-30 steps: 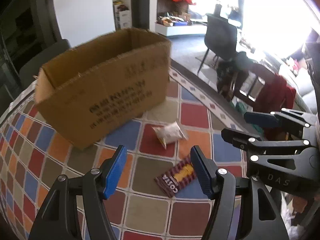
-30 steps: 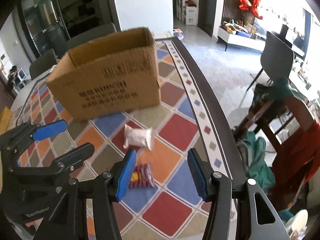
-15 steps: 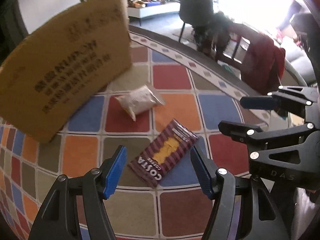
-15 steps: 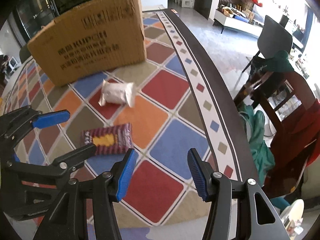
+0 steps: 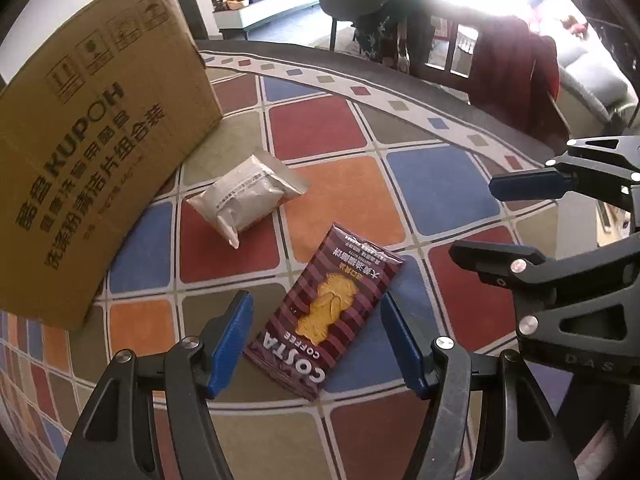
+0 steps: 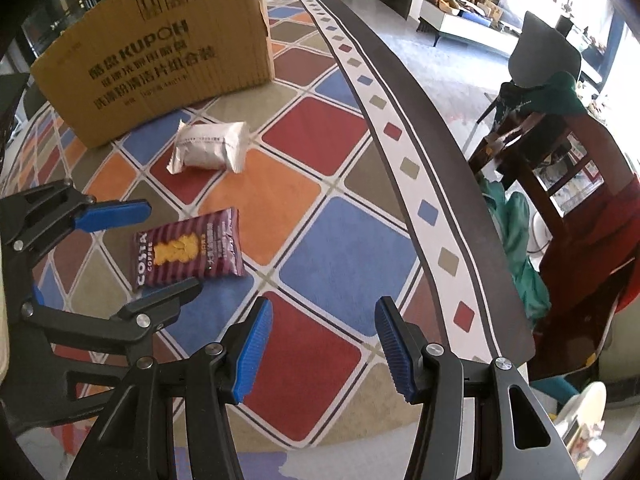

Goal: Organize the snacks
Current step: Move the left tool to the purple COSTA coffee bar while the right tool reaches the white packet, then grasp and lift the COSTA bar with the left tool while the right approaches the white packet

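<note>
A maroon striped Costa Coffee snack packet (image 5: 332, 308) lies flat on the chequered tablecloth (image 5: 440, 188). My left gripper (image 5: 318, 338) is open and low over it, its blue pads either side of the packet's near end without touching. A white pillow-pack snack (image 5: 244, 196) lies beyond, beside a brown cardboard box (image 5: 92, 140). In the right wrist view the packet (image 6: 188, 250), the white pack (image 6: 210, 150) and the box (image 6: 160, 48) show to the left. My right gripper (image 6: 324, 350) is open and empty over bare cloth near the table's edge.
The table's dark rim (image 6: 432, 120) curves along the right. Chairs draped with red and green clothes (image 6: 568, 184) stand just past it. My left gripper (image 6: 132, 248) shows at the left in the right wrist view, my right gripper (image 5: 512, 220) at the right in the left wrist view.
Both grippers have come down and forward toward the table. The left one now straddles the Costa packet's near end. The box and snacks have not moved.
</note>
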`<state>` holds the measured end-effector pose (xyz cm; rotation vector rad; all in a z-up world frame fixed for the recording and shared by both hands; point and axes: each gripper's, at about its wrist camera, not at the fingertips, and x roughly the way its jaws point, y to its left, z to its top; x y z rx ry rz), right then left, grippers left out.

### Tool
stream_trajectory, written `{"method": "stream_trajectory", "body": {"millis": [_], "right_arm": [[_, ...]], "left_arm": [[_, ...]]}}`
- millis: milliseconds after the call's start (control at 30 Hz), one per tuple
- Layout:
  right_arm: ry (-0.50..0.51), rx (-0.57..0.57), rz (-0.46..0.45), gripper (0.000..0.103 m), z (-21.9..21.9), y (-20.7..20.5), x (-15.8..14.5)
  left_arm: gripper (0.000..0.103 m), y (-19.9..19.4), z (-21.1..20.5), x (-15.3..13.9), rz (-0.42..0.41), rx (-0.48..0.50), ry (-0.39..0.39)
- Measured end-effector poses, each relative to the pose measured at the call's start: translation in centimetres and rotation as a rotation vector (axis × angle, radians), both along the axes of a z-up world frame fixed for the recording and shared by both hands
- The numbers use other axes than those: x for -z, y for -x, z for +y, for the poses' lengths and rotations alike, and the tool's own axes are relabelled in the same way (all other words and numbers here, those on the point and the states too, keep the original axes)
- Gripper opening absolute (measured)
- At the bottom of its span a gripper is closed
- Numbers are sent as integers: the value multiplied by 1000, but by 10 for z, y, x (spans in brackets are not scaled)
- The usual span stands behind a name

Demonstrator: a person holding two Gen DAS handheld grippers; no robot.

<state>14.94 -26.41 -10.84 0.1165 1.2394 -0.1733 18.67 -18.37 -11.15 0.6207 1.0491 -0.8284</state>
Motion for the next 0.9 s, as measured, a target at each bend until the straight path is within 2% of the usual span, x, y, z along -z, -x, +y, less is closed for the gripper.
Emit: {"method": "stream_trajectory", "body": {"millis": [133, 267, 400, 567, 833, 900], "right_arm": [[-2, 4, 9, 54, -2, 0, 3], [-5, 10, 14, 54, -3, -1, 5], [-11, 10, 18, 54, -3, -2, 6], [-16, 6, 14, 54, -4, -3, 7], [-31, -5, -11, 54, -2, -4, 0], [-39, -15, -30, 54, 1, -5, -4]], "left_arm": [[64, -2, -3, 3, 7, 9, -3], [56, -6, -1, 4, 53, 0, 35], [50, -5, 2, 4, 58, -11, 63], [46, -6, 15, 0, 102, -70, 116], [45, 1, 43, -16, 102, -216, 197], [45, 2, 50, -22, 81, -260, 202]]}}
